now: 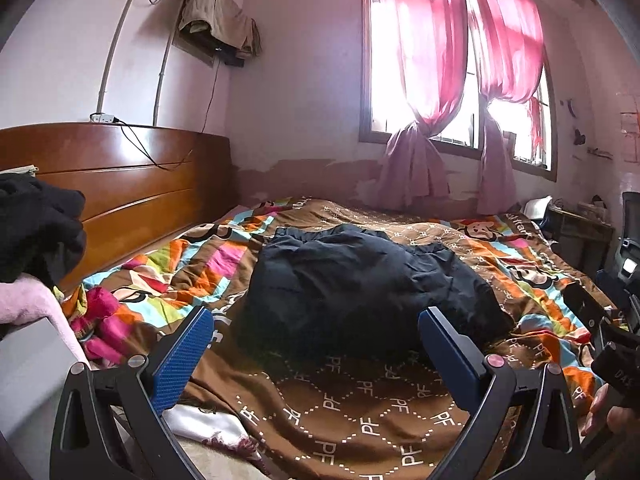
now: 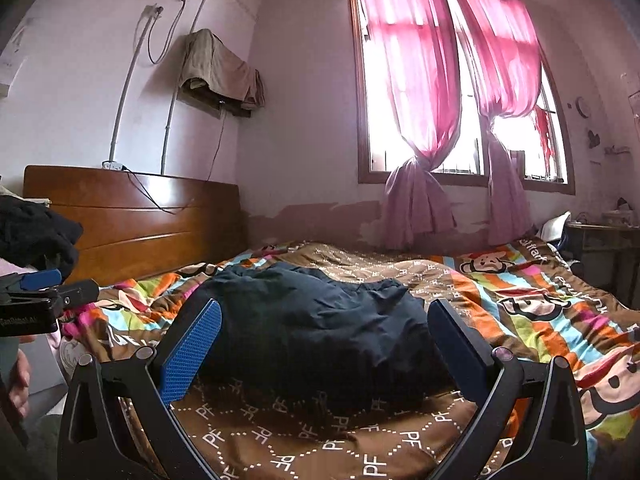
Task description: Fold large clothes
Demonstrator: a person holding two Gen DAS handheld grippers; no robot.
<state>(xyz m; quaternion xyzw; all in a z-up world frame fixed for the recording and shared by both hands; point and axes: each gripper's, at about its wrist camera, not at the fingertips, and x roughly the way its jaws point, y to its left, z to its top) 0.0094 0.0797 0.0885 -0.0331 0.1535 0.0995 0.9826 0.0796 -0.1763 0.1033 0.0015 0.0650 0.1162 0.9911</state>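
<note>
A dark navy garment (image 1: 360, 284) lies bunched in a rumpled heap on the colourful patterned quilt (image 1: 360, 412) in the middle of the bed. It also shows in the right wrist view (image 2: 316, 328). My left gripper (image 1: 316, 332) is open and empty, held just in front of the garment's near edge. My right gripper (image 2: 325, 322) is open and empty, also short of the garment, with its blue-padded fingers either side of the heap in view. The left gripper's tip shows at the left edge of the right wrist view (image 2: 44, 284).
A wooden headboard (image 1: 120, 184) runs along the left. A pile of black and pink clothes (image 1: 36, 240) sits at the left edge. Pink curtains (image 1: 432, 80) hang over the window behind the bed. A desk and chair (image 1: 624, 232) stand at the right.
</note>
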